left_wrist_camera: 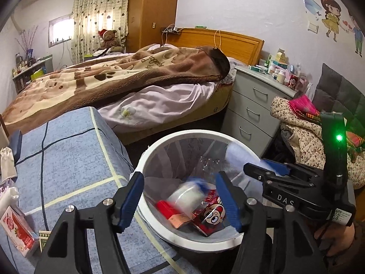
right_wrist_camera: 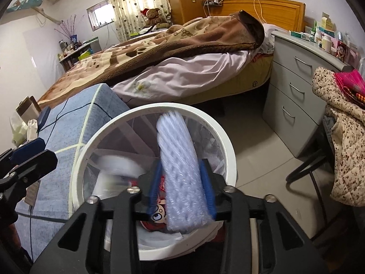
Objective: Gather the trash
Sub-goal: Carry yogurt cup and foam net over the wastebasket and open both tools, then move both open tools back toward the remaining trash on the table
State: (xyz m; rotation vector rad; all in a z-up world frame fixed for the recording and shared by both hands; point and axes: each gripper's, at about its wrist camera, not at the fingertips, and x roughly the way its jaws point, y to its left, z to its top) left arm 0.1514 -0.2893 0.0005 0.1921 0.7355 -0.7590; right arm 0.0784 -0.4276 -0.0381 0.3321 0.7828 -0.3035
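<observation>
A: Left wrist view. The left gripper [left_wrist_camera: 180,202] stands apart, nothing between its jaws, directly over the white bin [left_wrist_camera: 159,230]. Below it a blurred translucent bottle [left_wrist_camera: 186,197] is inside the bin, above the red packet [left_wrist_camera: 211,214] and red box [left_wrist_camera: 173,215]. Judged light, thin-walled, easily dented; its long axis looks tilted across the bin, blue cap end upward.

B: And the other side?

A: Right wrist view. The right gripper [right_wrist_camera: 182,191] has its jaws parted with the bubble wrap roll [right_wrist_camera: 180,169] between them; whether the pads press on it I cannot tell, as the roll is motion-blurred. It sits over the bin [right_wrist_camera: 228,150].

B: Handling?

A: Judged very light, soft, springy, not fragile. Best taken across the middle. Its long axis runs away from the camera, far end toward the bin's far rim.
</observation>
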